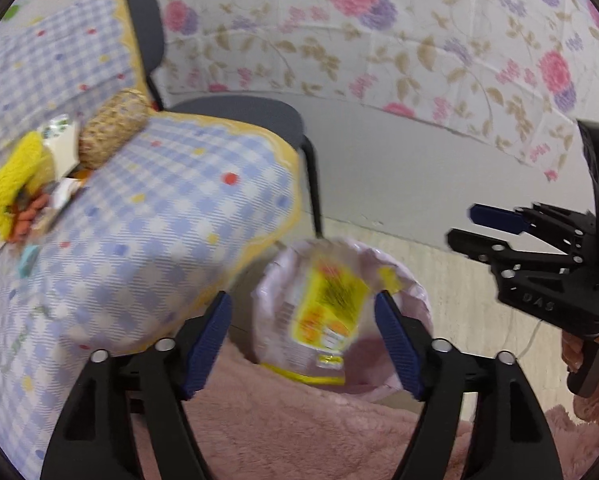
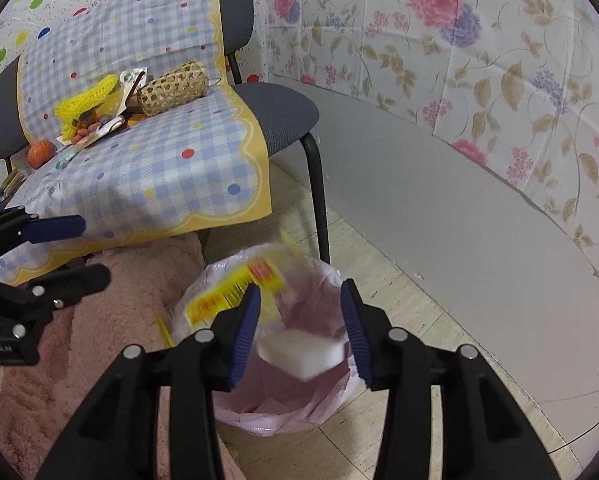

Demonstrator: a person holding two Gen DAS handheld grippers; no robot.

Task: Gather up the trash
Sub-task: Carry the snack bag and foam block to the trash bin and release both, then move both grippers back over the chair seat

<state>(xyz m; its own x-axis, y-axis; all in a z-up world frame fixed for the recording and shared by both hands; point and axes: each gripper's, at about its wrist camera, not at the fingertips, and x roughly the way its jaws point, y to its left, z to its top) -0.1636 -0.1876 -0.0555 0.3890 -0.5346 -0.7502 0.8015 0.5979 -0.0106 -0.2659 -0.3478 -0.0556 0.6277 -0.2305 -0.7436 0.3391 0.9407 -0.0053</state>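
Both grippers hang over a small bin lined with a pale pink bag [image 2: 283, 396] that stands on the tiled floor beside a grey chair [image 2: 287, 116]. The left gripper [image 1: 303, 340] has its blue pads spread wide, and a blurred yellow-printed wrapper [image 1: 323, 320] sits in the gap between them over the bin's mouth; neither pad appears to press on it, so it looks free of the grip. The right gripper [image 2: 299, 332] stands partly open, and a white block [image 2: 303, 354], blurred, lies between its pads above the pink liner without touching either one. From the right wrist view the same yellow wrapper shows at the bin's near rim, just left of the right gripper's left pad. A checked blue-and-white cloth with a yellow border [image 2: 147, 172] drapes the chair seat and back, and on it lie more things: a woven basket on its side [image 2: 171, 88], a fluffy yellow item [image 2: 87, 98], some torn packets and an orange ball [image 2: 40, 153]. A pink fluffy rug [image 1: 299, 432] lies under the grippers, next to the bin.
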